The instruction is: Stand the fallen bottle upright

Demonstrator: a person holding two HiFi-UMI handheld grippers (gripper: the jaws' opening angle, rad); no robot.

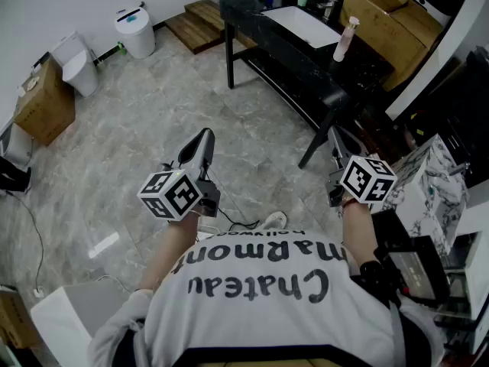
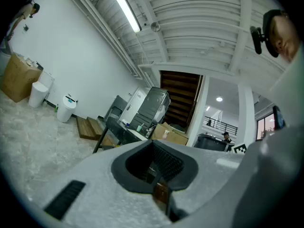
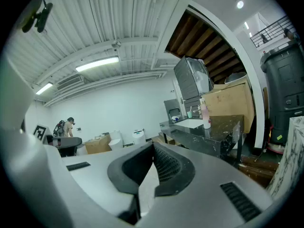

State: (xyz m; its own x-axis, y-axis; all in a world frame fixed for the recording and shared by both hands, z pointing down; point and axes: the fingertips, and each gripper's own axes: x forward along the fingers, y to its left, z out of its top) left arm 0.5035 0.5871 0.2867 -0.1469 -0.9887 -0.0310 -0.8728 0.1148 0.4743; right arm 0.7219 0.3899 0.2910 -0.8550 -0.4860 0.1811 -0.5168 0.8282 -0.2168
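Note:
A pale bottle with a pink cap [image 1: 345, 38] stands upright on the black table [image 1: 306, 63], beside a white basin [image 1: 306, 23]. The right gripper view shows the same bottle [image 3: 205, 116] far ahead on the table [image 3: 209, 132]. My left gripper [image 1: 200, 145] hovers over the floor well short of the table, jaws shut and empty, and its own view shows the jaws meeting at the left gripper [image 2: 153, 144]. My right gripper [image 1: 336, 138] hangs near the table's front leg, also shut on nothing, with its jaws closed together at the right gripper [image 3: 153, 146].
Two white bins [image 1: 136, 31] [image 1: 76, 63] and a cardboard box [image 1: 44, 102] line the far left wall. Wooden steps [image 1: 202, 21] lie behind the table, with big cardboard boxes [image 1: 390, 14] to their right. A marble-patterned block [image 1: 428, 182] stands at my right. A cable [image 1: 237, 224] lies on the floor.

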